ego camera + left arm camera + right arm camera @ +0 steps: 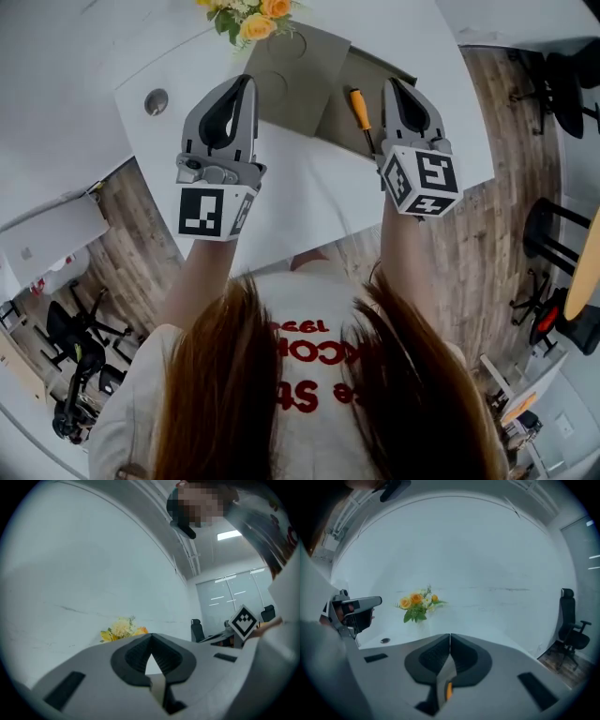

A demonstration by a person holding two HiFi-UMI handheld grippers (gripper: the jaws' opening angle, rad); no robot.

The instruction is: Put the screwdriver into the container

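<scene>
The screwdriver (360,112), with an orange handle and dark shaft, lies in the open grey container (298,67) at the table's far side, and nothing holds it. My right gripper (391,85) hovers just right of the screwdriver, its jaws shut with nothing between them. In the right gripper view (450,637) a sliver of the orange handle (448,690) shows through the gap below the closed jaws. My left gripper (247,83) is held over the container's left flap, also shut and empty. The left gripper view (151,638) looks at the wall, not the table.
A bunch of yellow and orange flowers (249,17) stands just behind the container. The white table (309,202) has a round grommet (156,101) at its left. Its near edge runs below the grippers. Black chairs (551,230) stand on the wooden floor to the right.
</scene>
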